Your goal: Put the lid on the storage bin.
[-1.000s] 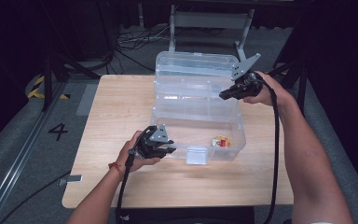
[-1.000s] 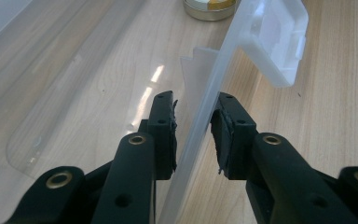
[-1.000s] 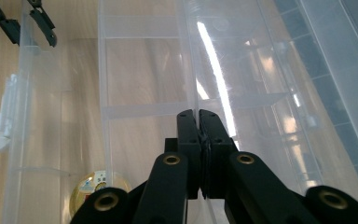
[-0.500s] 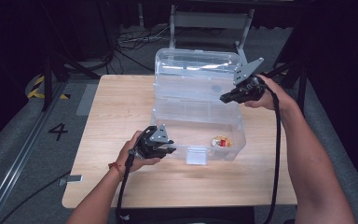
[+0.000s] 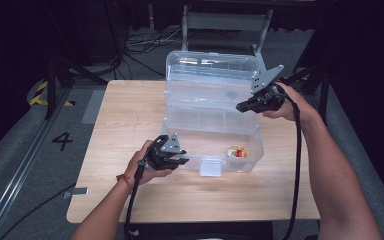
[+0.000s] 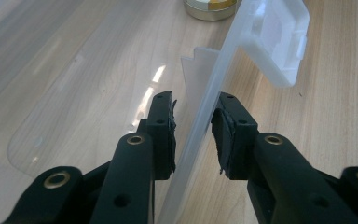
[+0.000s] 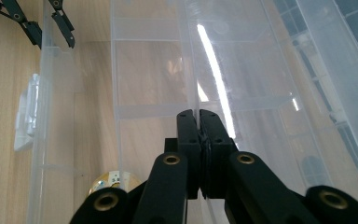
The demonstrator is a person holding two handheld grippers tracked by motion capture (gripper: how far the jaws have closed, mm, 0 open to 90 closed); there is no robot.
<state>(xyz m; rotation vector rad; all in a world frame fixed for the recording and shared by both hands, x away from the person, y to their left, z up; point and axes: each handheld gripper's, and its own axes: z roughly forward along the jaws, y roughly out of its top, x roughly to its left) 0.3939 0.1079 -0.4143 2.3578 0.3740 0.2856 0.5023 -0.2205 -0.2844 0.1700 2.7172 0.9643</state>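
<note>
Centrally in the high view, a clear plastic organiser box (image 5: 212,117) stands open on the wooden table (image 5: 125,117); left claw (image 5: 181,161) at its front-left corner, right claw (image 5: 241,106) on the tray's right edge. Left claw view: jaws spread, straddling the box's front wall (image 6: 205,116), pads not pressing; round tin (image 6: 209,5) at top. Right claw view: jaws pinched tight on a thin tray wall (image 7: 196,60).

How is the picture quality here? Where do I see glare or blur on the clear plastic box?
High view: soft, dark surroundings, the box pale and low in contrast. Left gripper view: small bright glints through the box floor, the nearest part of the left tool blurred. Right gripper view: a long white glare streak on the plastic above the right tool.
</note>
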